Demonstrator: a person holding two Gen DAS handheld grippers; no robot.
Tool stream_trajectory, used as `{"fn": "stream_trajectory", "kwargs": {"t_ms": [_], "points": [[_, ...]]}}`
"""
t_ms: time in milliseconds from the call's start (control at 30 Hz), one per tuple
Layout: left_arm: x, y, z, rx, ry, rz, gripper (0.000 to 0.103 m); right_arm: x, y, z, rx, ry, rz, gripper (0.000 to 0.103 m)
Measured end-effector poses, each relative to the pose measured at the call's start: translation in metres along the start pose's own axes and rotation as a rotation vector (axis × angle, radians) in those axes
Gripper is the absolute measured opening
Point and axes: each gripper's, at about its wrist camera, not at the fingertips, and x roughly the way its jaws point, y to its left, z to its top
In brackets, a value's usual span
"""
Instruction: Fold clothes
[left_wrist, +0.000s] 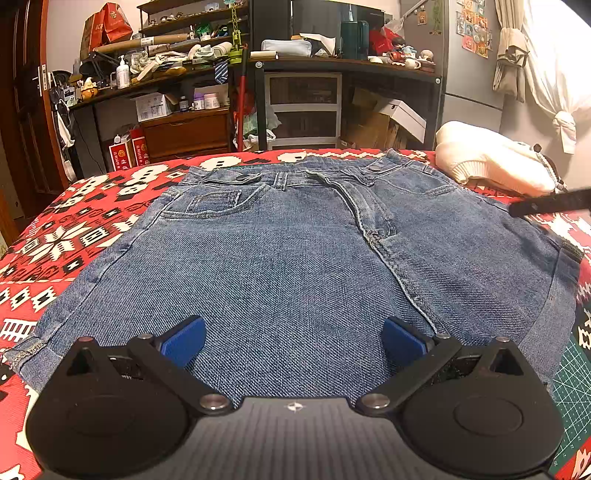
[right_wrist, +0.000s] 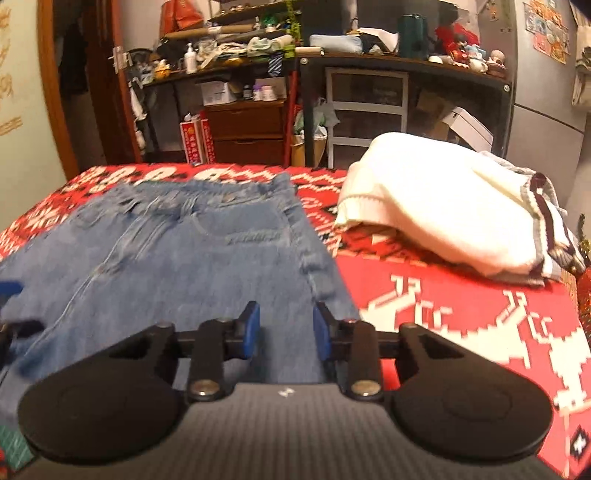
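Note:
Blue denim shorts (left_wrist: 295, 240) lie flat, front side up, on the red patterned cloth (left_wrist: 74, 229), waistband at the far side. My left gripper (left_wrist: 293, 332) hovers over the near hem, open wide, nothing between its blue pads (left_wrist: 188, 334). In the right wrist view, which is blurred, the shorts (right_wrist: 166, 251) fill the left half. My right gripper (right_wrist: 285, 323) is over their right side seam, its blue pads (right_wrist: 251, 325) narrowly apart with a clear gap and no cloth pinched. A black part of the right gripper (left_wrist: 550, 203) pokes in at the right edge of the left wrist view.
A folded white sweater (left_wrist: 491, 162) (right_wrist: 443, 206) lies at the far right of the cloth (right_wrist: 443, 314). A green cutting mat (left_wrist: 576, 387) shows at the near right edge. Cluttered shelves and drawers (left_wrist: 303, 107) stand beyond the far edge.

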Motion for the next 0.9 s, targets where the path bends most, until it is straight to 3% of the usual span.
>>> {"fn": "stream_trajectory", "kwargs": {"t_ms": [267, 900], "points": [[0.000, 0.000, 0.001, -0.002, 0.004, 0.000, 0.103, 0.036, -0.007, 0.007, 0.008, 0.025, -0.023, 0.030], [0.000, 0.001, 0.001, -0.003, 0.008, 0.002, 0.103, -0.028, -0.010, -0.041, -0.044, 0.031, -0.047, 0.030]]}}
